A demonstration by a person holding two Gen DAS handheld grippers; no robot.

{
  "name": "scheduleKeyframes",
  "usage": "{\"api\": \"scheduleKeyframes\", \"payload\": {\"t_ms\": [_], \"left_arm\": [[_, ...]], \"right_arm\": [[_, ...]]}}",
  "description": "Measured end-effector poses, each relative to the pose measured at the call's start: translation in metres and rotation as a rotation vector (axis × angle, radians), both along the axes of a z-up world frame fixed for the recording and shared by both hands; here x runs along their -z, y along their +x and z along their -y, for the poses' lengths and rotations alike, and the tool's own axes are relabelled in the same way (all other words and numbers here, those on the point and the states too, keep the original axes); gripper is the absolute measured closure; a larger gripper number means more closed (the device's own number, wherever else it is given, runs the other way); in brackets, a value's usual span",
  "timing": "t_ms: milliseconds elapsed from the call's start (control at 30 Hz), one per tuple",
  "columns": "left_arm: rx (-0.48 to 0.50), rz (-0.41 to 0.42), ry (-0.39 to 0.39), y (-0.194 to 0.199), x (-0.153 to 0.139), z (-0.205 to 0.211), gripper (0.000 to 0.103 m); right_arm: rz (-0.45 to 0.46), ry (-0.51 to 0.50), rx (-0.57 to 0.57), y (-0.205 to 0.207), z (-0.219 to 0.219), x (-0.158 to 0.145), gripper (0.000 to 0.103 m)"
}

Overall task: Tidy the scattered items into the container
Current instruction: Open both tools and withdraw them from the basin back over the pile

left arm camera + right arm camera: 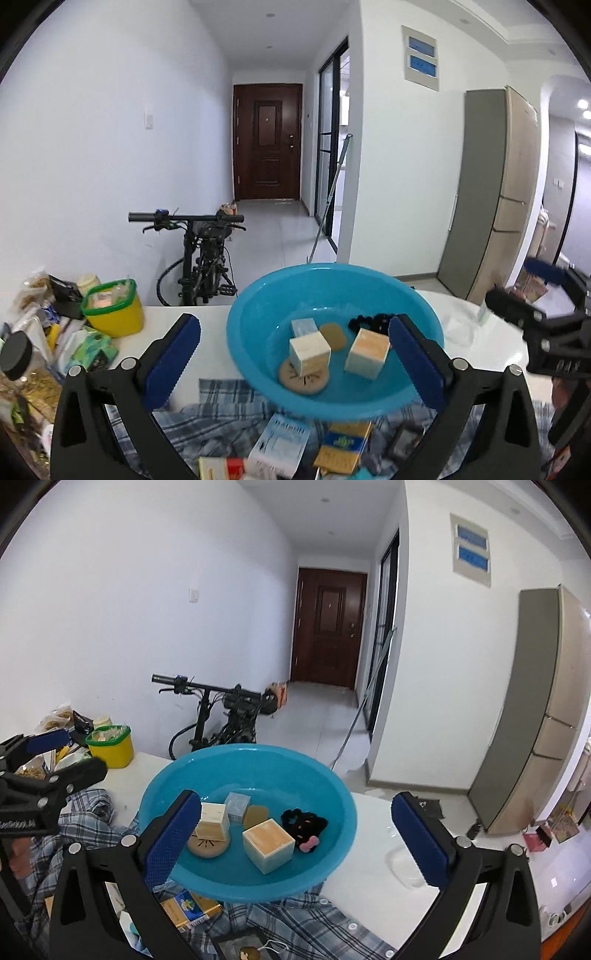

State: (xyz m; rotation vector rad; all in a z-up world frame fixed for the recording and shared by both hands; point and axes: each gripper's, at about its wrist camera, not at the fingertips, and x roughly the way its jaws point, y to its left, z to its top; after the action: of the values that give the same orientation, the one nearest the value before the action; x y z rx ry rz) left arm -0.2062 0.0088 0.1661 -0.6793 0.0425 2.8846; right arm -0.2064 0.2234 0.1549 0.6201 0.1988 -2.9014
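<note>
Both claws, left (291, 354) and right (295, 834), gaped wide and empty over the blue basin (332, 786) holding boxes (268, 845).

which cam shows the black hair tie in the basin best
The right wrist view. There the hair tie lies in full sight on the basin floor, its pink bow visible. In the left wrist view the hair tie is partly hidden behind the left gripper's finger and a box.

Folding bicycle (207, 254), brown door (267, 142), yellow tub (116, 312), fridge (546, 709)
</note>
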Motion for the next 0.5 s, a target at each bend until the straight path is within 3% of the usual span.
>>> {"api": "scheduleKeyframes", "payload": {"t_ms": [100,300,500], "left_arm": [[-0.003,-0.03,-0.027,0.023,-0.002,-0.003,0.0],[0.016,-0.052,0.047,0.063,-0.006,0.005,0.0],[-0.008,-0.09,0.035,0.096,-0.002,0.009,0.0]], "right_arm": [[-0.026,0.003,-0.007,0.017,0.0,-0.004,0.0],[-0.067,-0.018,-0.03,0.05,0.003,-0.013,0.0],[-0.111,-0.018,-0.028,0.08,0.007,-0.008,0.0]]}}
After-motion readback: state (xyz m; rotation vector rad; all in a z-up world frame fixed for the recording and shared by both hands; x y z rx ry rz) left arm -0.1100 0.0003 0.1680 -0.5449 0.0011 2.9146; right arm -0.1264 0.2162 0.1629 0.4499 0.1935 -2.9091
